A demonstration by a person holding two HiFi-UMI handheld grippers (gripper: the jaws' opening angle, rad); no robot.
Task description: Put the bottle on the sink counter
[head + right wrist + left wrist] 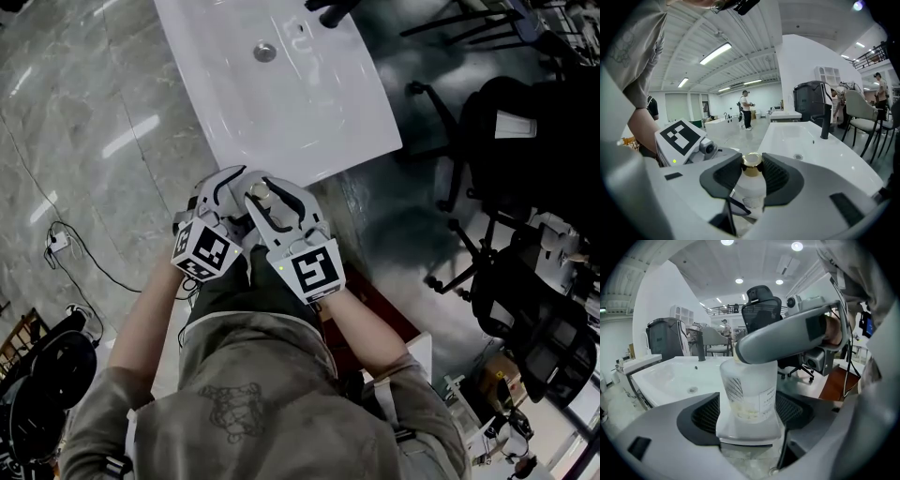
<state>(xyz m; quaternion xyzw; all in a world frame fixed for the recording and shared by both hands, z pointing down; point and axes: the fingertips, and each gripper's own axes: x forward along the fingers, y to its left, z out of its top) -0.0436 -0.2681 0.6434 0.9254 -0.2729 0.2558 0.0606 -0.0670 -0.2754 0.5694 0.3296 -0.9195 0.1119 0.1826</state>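
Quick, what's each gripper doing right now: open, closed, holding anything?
Left gripper: closed on the bottle, around its body.
Right gripper: closed on the gold cap of that bottle.

Frosted translucent bottle [749,390], gold cap [751,161], white sink [309,103], grey veined marble floor [84,112] at upper left, black-and-white square markers [315,270] on white left gripper [749,417] and right gripper [751,171], black chairs [506,122] at right

bottle [749,390]: label print too small | faucet [330,11]: cropped at top edge
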